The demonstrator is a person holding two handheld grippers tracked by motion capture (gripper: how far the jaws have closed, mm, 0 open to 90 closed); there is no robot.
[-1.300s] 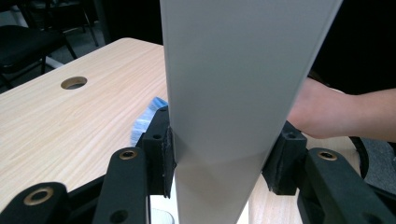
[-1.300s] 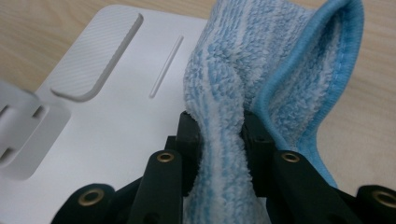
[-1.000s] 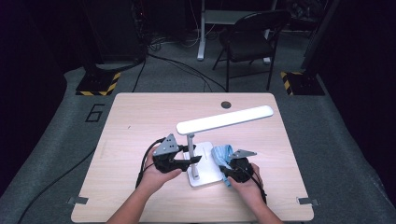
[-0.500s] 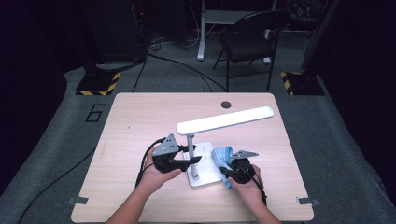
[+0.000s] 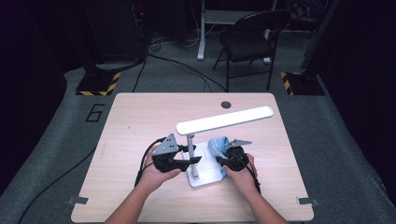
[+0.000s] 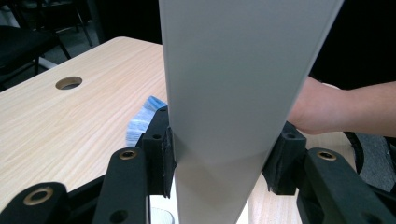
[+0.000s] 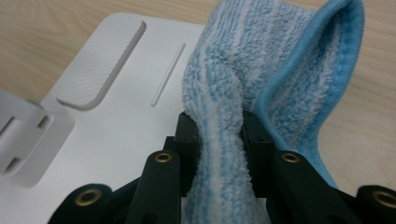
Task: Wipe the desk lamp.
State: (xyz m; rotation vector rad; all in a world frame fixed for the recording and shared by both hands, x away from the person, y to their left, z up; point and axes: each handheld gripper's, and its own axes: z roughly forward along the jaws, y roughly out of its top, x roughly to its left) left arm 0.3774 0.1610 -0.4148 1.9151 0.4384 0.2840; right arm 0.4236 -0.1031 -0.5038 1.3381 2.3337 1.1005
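Left claw (image 5: 190, 160) clamped on lamp post (image 5: 191, 154), frame centre. Right claw (image 5: 223, 160) pinching blue cloth (image 5: 218, 145), resting on white lamp base (image 5: 208, 175) just right of post. Wipe path: leftward across base toward post.

Evenly lit table, dark surroundings; close-ups slightly soft.

A lab or studio: dark room, lone wooden table (image 5: 140, 116), hazard-striped stand bases (image 5: 97, 86), floor cables (image 5: 182, 65), folding chair (image 5: 250, 39).
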